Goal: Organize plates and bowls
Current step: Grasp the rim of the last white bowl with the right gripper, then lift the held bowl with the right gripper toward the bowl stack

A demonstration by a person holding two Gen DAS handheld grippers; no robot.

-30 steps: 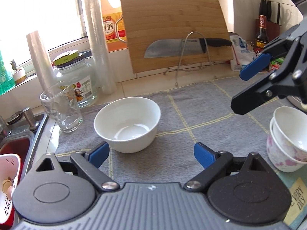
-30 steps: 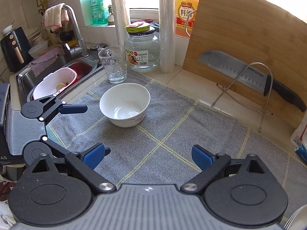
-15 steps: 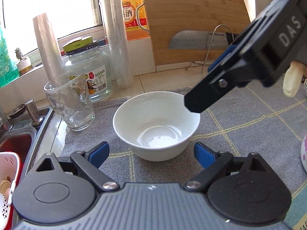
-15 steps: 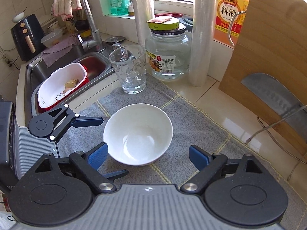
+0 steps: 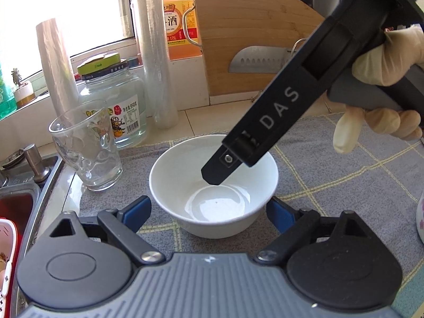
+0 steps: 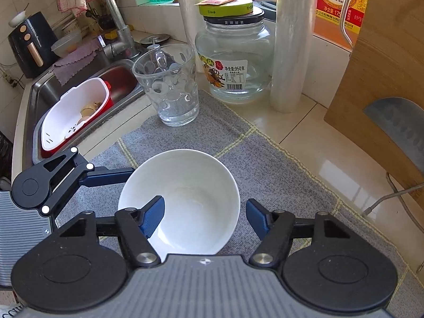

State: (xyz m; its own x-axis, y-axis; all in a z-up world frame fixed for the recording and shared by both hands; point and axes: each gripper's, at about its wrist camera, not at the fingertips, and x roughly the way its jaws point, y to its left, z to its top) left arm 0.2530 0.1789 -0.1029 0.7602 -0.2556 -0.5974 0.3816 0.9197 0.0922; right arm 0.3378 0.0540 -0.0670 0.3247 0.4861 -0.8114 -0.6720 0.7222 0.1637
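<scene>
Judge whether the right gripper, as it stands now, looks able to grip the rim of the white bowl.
Probably yes. The right gripper is open, one finger already inside the white bowl and the other outside its rim. The left gripper, also open, brackets the bowl from another side and does not seem to block it.

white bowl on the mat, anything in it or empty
Empty. The white bowl stands upright on the grey mat, and its bare glossy inside shows in both wrist views; only one finger of the right tongs dips inside.
</scene>
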